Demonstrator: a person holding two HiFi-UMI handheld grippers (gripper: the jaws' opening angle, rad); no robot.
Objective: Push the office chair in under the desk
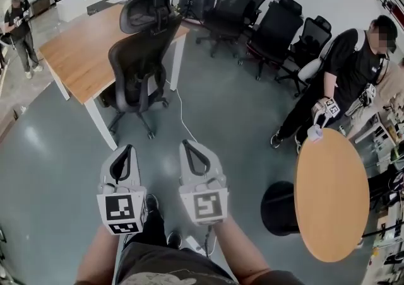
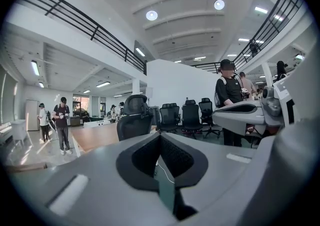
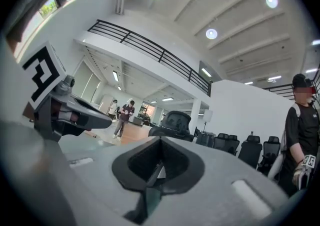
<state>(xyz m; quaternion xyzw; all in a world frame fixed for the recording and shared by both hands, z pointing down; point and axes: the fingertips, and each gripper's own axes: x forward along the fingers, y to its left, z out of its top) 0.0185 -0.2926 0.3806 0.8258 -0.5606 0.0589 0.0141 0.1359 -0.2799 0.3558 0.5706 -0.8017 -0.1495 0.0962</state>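
Black mesh office chair (image 1: 139,63) is parked right at the long edge of the wooden counter (image 1: 76,57), back turned to me. Can't tell how far the seat is tucked under, so this fits a chair waiting for a shove or one just let go. The left gripper (image 1: 129,148) and right gripper (image 1: 185,144) hang low by my legs, well apart from it, jaws together on nothing. What could bite, I reckon: the white cable (image 1: 182,110) runs just beside the wheels and could snag one, and any off-centre push could swing the chair into the white counter leg (image 1: 101,123). Plenty of bare floor between me and it; spare chairs (image 1: 271,25) and round table (image 1: 331,202) sit off right.
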